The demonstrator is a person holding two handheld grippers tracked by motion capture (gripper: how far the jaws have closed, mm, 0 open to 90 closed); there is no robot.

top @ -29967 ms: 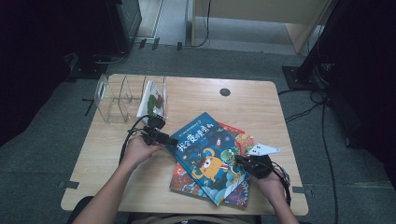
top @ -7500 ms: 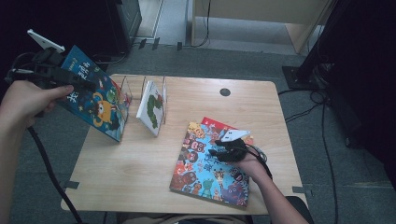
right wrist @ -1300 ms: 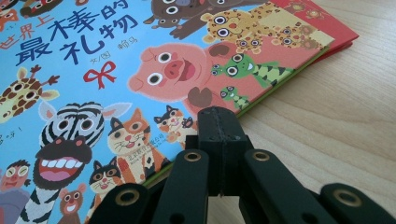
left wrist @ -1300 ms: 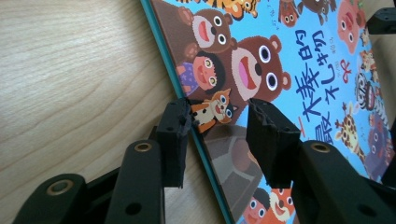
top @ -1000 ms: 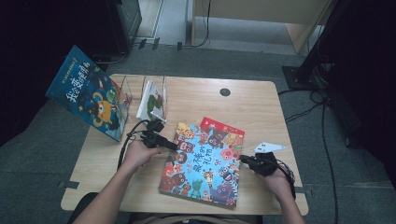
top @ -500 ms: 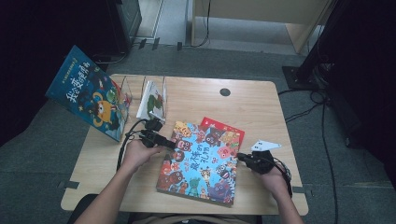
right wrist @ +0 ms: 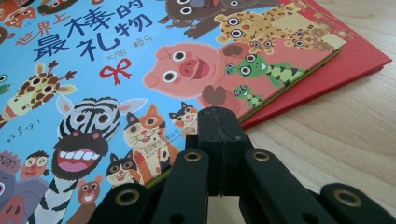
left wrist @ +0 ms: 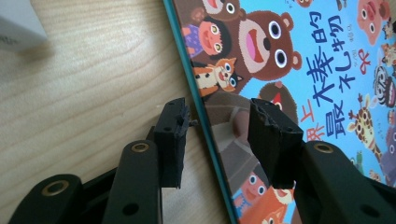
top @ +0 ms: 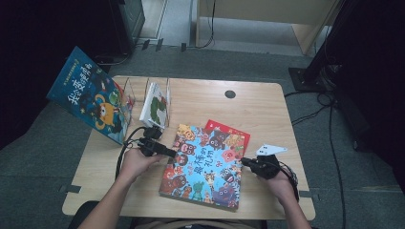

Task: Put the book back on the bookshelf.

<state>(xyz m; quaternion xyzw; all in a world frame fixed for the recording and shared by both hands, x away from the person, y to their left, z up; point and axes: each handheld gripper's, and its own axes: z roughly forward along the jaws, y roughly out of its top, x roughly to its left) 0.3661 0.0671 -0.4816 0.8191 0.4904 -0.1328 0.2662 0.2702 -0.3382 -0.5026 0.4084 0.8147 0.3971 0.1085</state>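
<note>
Left gripper (left wrist: 219, 123) is spreading its jaws astride the animal picture book's (top: 206, 167) teal edge, clamping nothing; right gripper (right wrist: 218, 122), jaws pressed together, is meeting its opposite edge. The red book (right wrist: 359, 56) beneath is lying mostly hidden on the table (top: 267, 105).

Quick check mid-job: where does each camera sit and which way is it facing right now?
High view: above the person's side, looking forward and down at the table; both forearms, left gripper, right gripper.
Left gripper view: along its parted jaws straddling the animal book's teal edge.
Right gripper view: along its shut jaws at that book's corner, red book beneath.
All share the animal book.
</note>
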